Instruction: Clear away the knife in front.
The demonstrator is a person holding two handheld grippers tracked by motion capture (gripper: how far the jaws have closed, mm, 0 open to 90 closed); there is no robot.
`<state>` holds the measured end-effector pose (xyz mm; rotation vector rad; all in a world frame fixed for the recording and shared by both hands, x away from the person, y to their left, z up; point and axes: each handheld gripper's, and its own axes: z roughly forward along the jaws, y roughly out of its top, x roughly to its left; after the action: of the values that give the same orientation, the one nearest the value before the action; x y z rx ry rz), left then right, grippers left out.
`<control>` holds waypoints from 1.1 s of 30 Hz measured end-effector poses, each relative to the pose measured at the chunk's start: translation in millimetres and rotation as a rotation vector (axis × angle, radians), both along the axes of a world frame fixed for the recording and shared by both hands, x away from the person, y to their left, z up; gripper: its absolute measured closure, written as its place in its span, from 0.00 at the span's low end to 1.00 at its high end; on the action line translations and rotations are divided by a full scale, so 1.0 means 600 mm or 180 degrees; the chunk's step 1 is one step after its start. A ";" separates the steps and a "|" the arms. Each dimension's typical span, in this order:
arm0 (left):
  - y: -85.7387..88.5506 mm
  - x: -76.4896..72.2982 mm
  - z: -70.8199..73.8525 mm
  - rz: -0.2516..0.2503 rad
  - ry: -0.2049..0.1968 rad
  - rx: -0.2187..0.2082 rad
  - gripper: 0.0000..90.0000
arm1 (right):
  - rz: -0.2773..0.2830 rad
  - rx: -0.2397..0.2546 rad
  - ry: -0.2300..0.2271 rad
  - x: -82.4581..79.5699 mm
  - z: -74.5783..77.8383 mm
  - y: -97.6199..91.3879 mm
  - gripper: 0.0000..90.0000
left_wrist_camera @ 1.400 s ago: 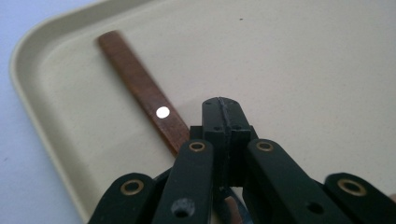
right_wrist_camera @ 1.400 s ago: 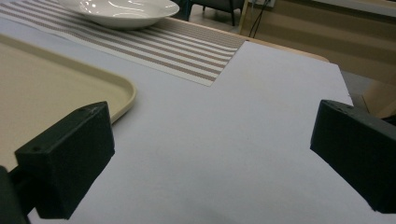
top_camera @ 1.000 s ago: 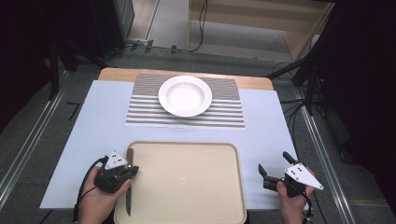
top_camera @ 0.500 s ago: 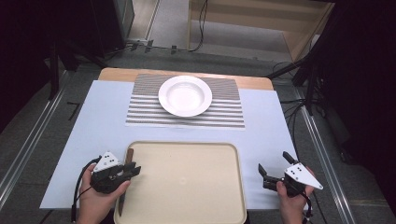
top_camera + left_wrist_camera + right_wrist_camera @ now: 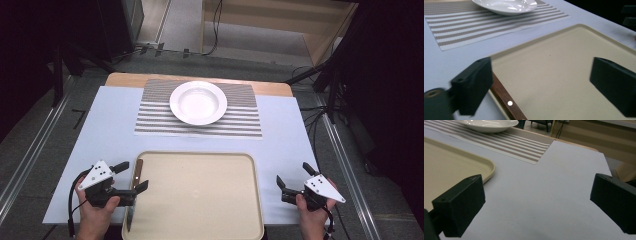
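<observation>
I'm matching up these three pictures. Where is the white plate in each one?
High view: white plate at upper centre, on the striped placemat.
Left gripper view: white plate at the top edge, left of centre.
Right gripper view: white plate at the top left.
Shared landmark: the striped placemat under it, beyond the beige tray.

One beige tray (image 5: 200, 200). One white plate (image 5: 198, 102), on one striped placemat (image 5: 155, 120). One wooden-handled knife (image 5: 136, 180) along the tray's left rim, blade not clear. Two grippers: left gripper (image 5: 131, 177), right gripper (image 5: 292, 176). One tabletop (image 5: 100, 130) with pale cover.
</observation>
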<state>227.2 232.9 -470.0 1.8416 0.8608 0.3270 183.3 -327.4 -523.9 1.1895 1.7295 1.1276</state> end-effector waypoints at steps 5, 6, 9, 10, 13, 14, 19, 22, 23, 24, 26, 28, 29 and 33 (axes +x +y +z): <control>0.014 -0.003 0.008 0.0096 -0.0132 -0.0008 0.00 | 0.0002 0.0010 -0.0001 0.000 0.000 0.000 0.00; 0.017 -0.003 0.009 0.0095 -0.0146 -0.0012 0.00 | -0.0005 0.0014 0.0001 0.000 0.000 0.000 0.00; 0.028 -0.001 0.011 0.0132 -0.0155 -0.0019 0.00 | -0.0004 0.0012 -0.0002 0.000 0.000 -0.001 0.00; 0.032 0.000 0.011 0.0131 -0.0146 -0.0029 0.00 | -0.0004 0.0016 -0.0001 0.000 0.000 -0.001 0.00; 0.045 0.001 0.012 0.0187 -0.0167 -0.0053 0.00 | -0.0007 0.0017 0.0001 0.000 0.000 -0.001 0.00; 0.049 0.001 0.013 0.0198 -0.0173 -0.0049 0.00 | -0.0008 0.0018 0.0001 0.000 0.000 -0.001 0.00; 0.071 0.002 0.014 0.0302 -0.0216 -0.0050 0.00 | -0.0006 0.0021 0.0001 0.000 0.000 -0.001 0.00; 0.082 0.003 0.013 0.0347 -0.0244 -0.0026 0.00 | -0.0005 0.0020 0.0001 0.000 0.000 -0.001 0.00; 0.086 0.003 0.013 0.0368 -0.0246 -0.0021 0.00 | -0.0003 0.0021 0.0000 0.000 0.000 -0.001 0.00; 0.089 0.003 0.012 0.0376 -0.0246 -0.0023 0.00 | -0.0003 0.0021 -0.0001 0.000 0.000 -0.002 0.00; 0.096 0.004 0.011 0.0415 -0.0244 -0.0026 0.00 | -0.0004 0.0029 0.0004 0.000 0.000 -0.002 0.00; 0.103 0.005 0.010 0.0437 -0.0243 -0.0026 0.00 | -0.0009 0.0032 0.0009 0.000 0.000 -0.002 0.00; 0.106 0.006 0.009 0.0457 -0.0244 -0.0029 0.00 | -0.0008 0.0031 0.0008 0.000 0.000 -0.002 0.00; 0.118 0.007 0.006 0.0508 -0.0236 -0.0020 0.00 | -0.0003 0.0031 0.0009 0.000 0.000 -0.002 0.00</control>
<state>231.5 303.7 -466.5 1.7478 0.9583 0.4894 183.6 -328.5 -523.6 1.1983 1.7272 1.1357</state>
